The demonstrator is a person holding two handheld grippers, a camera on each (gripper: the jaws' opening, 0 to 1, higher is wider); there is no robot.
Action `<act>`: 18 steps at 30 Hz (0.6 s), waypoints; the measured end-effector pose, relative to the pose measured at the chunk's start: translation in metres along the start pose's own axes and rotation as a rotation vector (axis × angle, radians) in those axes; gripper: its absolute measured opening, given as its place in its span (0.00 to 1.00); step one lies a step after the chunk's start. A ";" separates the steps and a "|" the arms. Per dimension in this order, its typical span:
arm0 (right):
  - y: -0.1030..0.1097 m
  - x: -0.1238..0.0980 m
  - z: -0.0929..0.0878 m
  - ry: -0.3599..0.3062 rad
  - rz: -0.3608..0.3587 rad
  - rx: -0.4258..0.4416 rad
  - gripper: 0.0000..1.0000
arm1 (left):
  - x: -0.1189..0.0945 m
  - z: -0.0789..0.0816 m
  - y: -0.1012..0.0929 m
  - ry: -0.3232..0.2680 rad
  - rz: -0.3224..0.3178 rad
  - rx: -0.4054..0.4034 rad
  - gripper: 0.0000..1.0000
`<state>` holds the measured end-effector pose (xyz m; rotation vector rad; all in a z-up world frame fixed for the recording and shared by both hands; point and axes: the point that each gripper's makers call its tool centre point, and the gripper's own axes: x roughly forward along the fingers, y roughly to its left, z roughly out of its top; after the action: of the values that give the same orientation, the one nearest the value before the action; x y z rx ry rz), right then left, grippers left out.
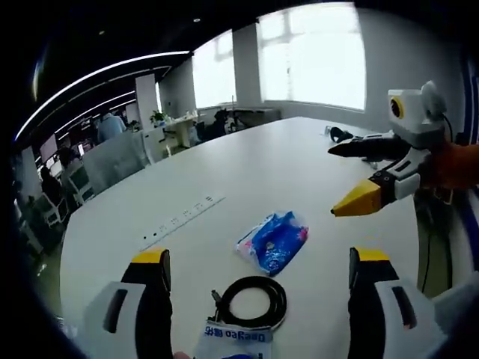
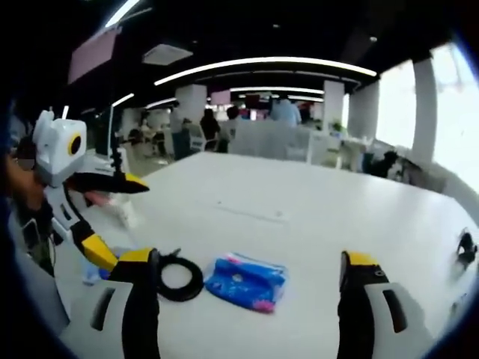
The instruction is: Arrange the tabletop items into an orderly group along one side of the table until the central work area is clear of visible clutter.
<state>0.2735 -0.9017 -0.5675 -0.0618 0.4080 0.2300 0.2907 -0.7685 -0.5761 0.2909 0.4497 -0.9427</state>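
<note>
With both the left tool (image 1: 258, 273) and the right tool (image 2: 251, 273) wide open and empty, the blue packet (image 1: 274, 241) lying mid-bench beside the black cable loop (image 1: 253, 301) could be pushed away if grabbed carelessly.

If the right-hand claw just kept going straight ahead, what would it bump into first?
Most likely the blue packet, which lies on the table between the right gripper's open jaws and just ahead. The black cable coil sits off to its left. Depth is hard to judge.
</note>
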 end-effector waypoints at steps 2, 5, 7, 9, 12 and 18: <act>0.005 -0.002 0.000 0.000 0.003 -0.004 1.00 | -0.007 -0.001 -0.001 -0.001 0.001 -0.001 0.99; 0.013 -0.005 0.002 0.001 0.010 -0.038 1.00 | -0.017 -0.004 -0.001 -0.009 -0.001 0.003 0.99; 0.018 -0.007 0.003 0.005 0.011 -0.051 1.00 | -0.024 -0.006 -0.001 -0.014 -0.004 0.000 0.99; 0.022 -0.009 0.005 0.005 0.010 -0.052 1.00 | -0.030 -0.008 0.000 -0.014 -0.004 -0.002 0.99; 0.029 -0.012 0.008 0.005 0.011 -0.058 0.99 | -0.042 -0.010 0.003 -0.022 0.000 -0.007 0.99; 0.040 -0.015 0.014 0.003 0.004 -0.076 0.98 | -0.057 -0.013 0.011 -0.029 0.003 -0.004 0.99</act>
<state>0.2560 -0.8648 -0.5494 -0.1358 0.4024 0.2488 0.2676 -0.7166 -0.5595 0.2735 0.4245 -0.9422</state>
